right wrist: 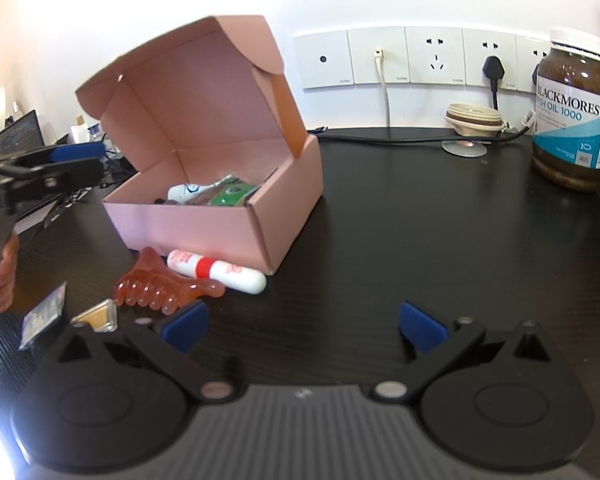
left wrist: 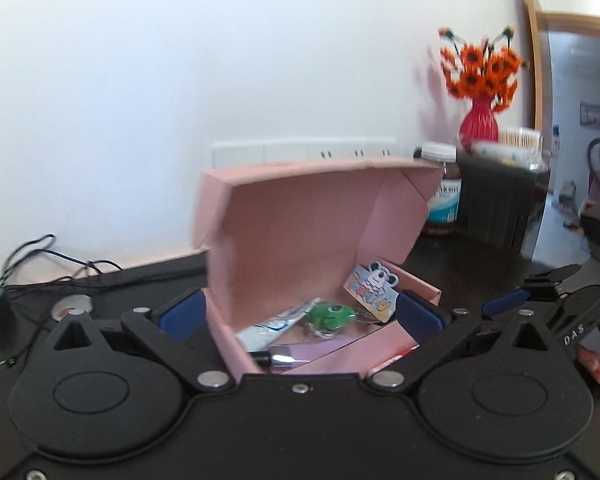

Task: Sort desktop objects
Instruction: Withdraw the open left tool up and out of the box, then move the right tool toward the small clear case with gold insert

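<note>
With left gripper [left wrist: 298, 312] wide and empty before pink box [right wrist: 220, 216], right gripper [right wrist: 304, 324] wide over bare desk: approach comb [right wrist: 160, 290] and tube [right wrist: 220, 272] beside box front, grip centrally.

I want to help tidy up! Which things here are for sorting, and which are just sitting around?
For sorting: pink box, comb, white tube, small packets, gold case.

Just sitting around: brown bottle, red vase, wall sockets, cables.
</note>
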`<state>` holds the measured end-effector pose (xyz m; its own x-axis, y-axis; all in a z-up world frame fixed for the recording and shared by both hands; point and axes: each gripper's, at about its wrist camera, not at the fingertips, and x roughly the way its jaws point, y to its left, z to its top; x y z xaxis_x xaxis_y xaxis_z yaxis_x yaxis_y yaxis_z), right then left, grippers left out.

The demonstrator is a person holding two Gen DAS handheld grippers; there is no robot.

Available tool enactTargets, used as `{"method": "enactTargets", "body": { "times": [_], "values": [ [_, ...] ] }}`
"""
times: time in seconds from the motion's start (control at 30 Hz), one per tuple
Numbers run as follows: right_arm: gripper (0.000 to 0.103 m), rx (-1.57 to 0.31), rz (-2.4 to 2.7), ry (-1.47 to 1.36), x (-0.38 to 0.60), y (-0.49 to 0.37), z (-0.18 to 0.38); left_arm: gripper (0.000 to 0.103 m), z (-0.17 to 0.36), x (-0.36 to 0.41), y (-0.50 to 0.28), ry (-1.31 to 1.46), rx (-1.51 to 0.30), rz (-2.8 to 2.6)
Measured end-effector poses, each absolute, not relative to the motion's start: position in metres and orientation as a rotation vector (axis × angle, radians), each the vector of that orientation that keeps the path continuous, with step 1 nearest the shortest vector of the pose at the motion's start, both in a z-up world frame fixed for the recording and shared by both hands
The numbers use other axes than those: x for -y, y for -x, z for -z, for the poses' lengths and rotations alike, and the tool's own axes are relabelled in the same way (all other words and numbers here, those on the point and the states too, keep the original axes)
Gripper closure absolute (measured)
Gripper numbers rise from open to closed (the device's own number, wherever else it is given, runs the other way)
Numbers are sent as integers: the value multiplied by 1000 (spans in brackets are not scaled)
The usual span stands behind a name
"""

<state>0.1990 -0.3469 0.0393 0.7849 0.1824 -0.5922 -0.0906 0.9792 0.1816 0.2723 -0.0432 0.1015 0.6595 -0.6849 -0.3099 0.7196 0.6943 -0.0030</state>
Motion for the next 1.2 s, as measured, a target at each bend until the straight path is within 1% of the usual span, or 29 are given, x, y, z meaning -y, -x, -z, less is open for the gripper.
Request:
{"method": "enactTargets", "body": {
  "times": [0.3, 0.43, 0.77, 1.2],
  "values": [
    [1, -654, -146, -141, 346, -199, -40, 0, -95, -22, -258, 29, -216, 814],
    [1, -655, -145, -138, 346, -199, -40, 0, -87, -35, -257, 39, -256, 803],
    [1, -658, -124, -125, 344, -200, -40, 0, -75, -39, -249, 3, -273, 752],
    [1, -661, -108, -118, 344, -200, -39, 0, -72, -23, -232, -130, -224, 748]
  ]
}}
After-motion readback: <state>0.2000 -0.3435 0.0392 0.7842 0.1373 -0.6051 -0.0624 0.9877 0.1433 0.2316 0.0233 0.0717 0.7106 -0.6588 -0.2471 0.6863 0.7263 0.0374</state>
